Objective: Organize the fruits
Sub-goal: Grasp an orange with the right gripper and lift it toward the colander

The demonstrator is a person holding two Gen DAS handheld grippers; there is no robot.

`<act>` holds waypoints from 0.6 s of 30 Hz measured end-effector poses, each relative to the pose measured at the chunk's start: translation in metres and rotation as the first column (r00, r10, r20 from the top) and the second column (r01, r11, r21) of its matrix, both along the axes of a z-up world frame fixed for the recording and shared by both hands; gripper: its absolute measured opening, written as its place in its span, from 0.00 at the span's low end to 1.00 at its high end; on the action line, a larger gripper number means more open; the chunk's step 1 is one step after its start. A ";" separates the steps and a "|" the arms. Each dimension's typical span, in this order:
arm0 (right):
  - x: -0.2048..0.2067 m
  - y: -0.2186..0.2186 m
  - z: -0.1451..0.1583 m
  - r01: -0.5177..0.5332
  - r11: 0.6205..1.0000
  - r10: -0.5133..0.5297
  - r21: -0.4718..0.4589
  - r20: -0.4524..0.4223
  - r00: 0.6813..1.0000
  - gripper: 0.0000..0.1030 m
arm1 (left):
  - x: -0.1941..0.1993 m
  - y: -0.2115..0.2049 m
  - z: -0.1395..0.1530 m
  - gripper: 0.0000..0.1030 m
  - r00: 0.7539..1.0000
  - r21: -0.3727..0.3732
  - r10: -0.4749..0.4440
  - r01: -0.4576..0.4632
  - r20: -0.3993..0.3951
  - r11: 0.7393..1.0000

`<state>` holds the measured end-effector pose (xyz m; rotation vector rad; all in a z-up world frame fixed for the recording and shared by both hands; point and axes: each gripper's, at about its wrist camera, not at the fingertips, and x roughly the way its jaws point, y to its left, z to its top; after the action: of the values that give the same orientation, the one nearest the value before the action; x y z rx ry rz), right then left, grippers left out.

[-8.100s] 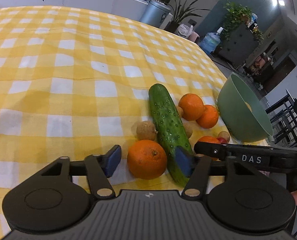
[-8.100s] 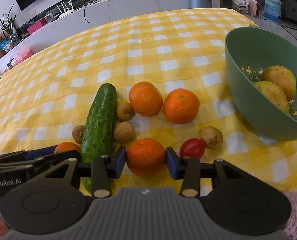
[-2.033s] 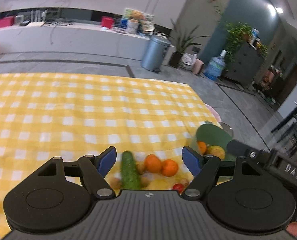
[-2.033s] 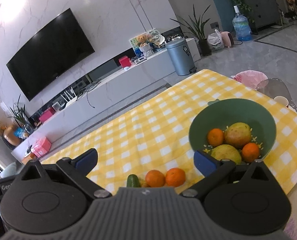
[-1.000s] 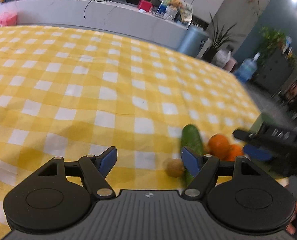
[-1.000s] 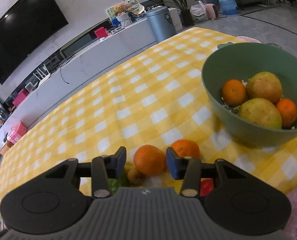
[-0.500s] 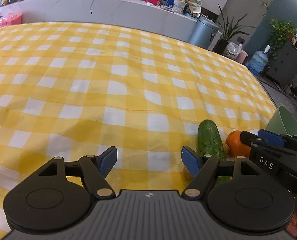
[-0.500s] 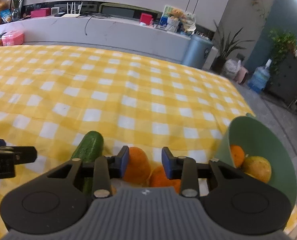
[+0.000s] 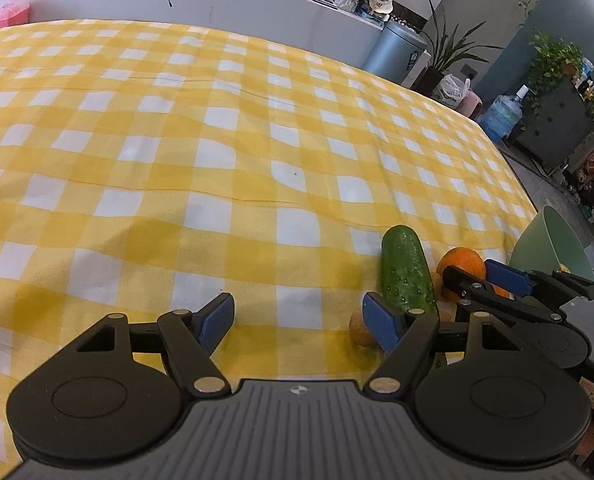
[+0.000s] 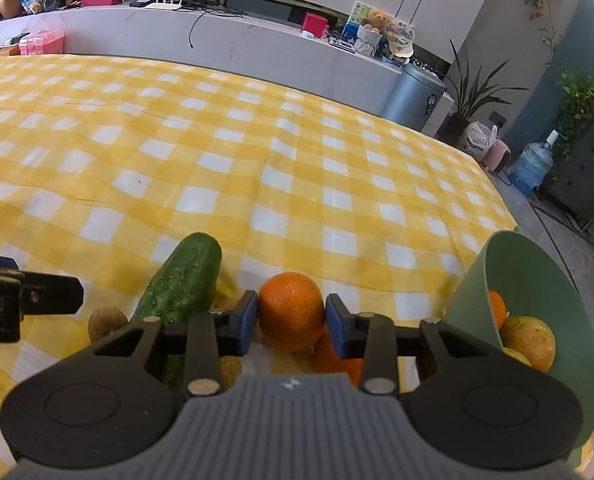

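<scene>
My right gripper (image 10: 291,320) has its blue pads pressed on both sides of an orange (image 10: 291,312) that rests on the yellow checked cloth. A second orange (image 10: 333,356) lies just behind and below it. The cucumber (image 10: 185,280) lies to the left, with small brown fruits (image 10: 107,322) around it. At the right, the green bowl (image 10: 537,280) holds a yellow fruit (image 10: 529,340) and an orange (image 10: 497,308). My left gripper (image 9: 297,316) hangs open over bare cloth, its right pad next to the cucumber (image 9: 405,272) and a brown fruit (image 9: 359,330).
The table edge runs close behind the bowl (image 9: 545,240) on the right. Beyond the table stand a grey bin (image 10: 413,96), potted plants and a water bottle (image 10: 533,168). A wide stretch of cloth lies to the left and far side of the fruits.
My right gripper has rolled level, dropped towards the table, and its jaws have narrowed onto the orange. The left gripper has stayed open and barely moved.
</scene>
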<state>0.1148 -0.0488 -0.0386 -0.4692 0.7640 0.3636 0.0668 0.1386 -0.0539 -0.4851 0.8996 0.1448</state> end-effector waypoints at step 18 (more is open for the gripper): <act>-0.036 0.005 0.064 -0.170 0.893 0.251 0.417 -0.146 0.957 0.32 | -0.023 0.049 0.008 0.83 0.951 0.032 0.307 -0.308 0.028 0.951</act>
<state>0.0793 -0.0436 0.0252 -0.1272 0.8063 0.7644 0.0438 0.1877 -0.0463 -0.5909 0.7934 0.4391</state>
